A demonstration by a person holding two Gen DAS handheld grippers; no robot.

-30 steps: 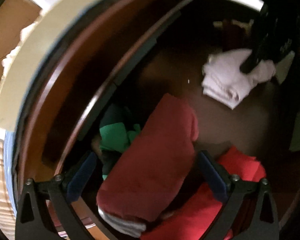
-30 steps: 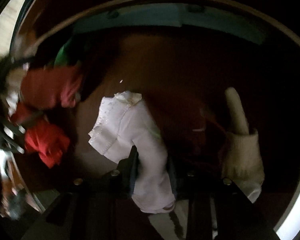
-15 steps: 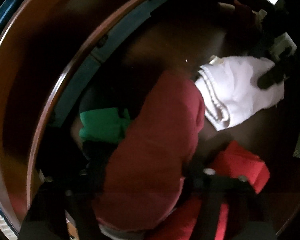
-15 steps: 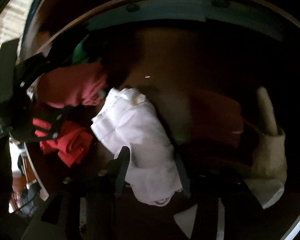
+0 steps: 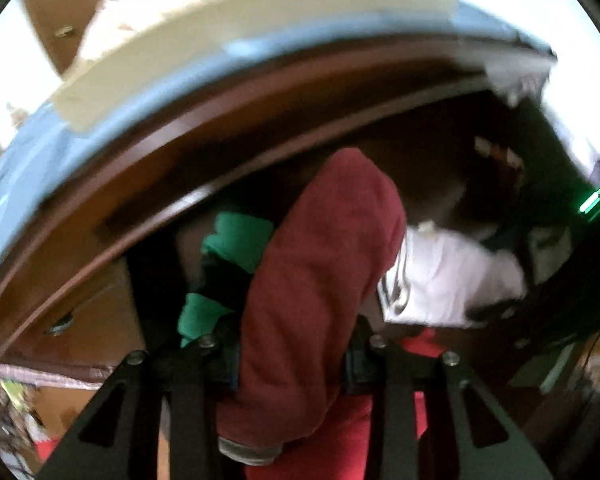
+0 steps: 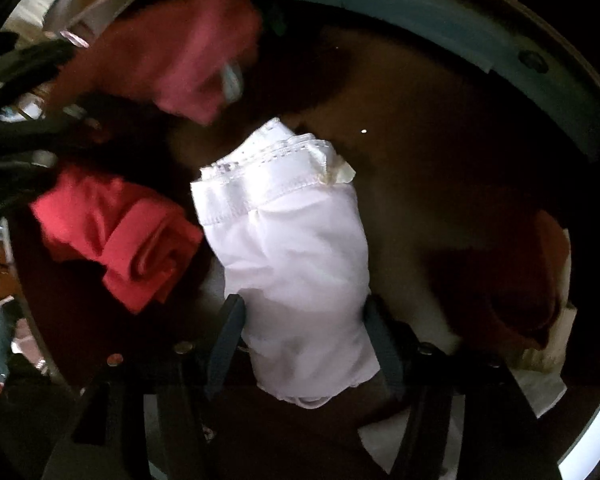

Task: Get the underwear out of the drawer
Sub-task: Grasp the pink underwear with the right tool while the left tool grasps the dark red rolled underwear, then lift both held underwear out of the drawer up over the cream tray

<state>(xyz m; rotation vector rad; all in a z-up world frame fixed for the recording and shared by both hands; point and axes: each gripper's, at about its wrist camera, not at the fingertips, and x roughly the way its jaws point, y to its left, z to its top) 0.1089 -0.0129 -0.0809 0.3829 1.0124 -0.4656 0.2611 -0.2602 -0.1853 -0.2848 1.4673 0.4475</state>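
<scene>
We look down into the dark brown wooden drawer [image 5: 188, 160], its floor [image 6: 440, 168] bare in the middle with folded clothes around it. Our left gripper [image 5: 290, 354] has just been closing and now pinches the dark red folded underwear [image 5: 320, 264], which rises above the drawer's front edge. Beside it lie a green garment [image 5: 236, 240] and a bright red folded piece [image 6: 116, 236], both on the drawer floor. Our right gripper [image 6: 304, 340] has just been opening; the white folded underwear [image 6: 292, 248] sits between its fingers, and we cannot tell whether the pads still press on it. A pale knitted item [image 6: 556, 344] lies at the drawer's right side.
</scene>
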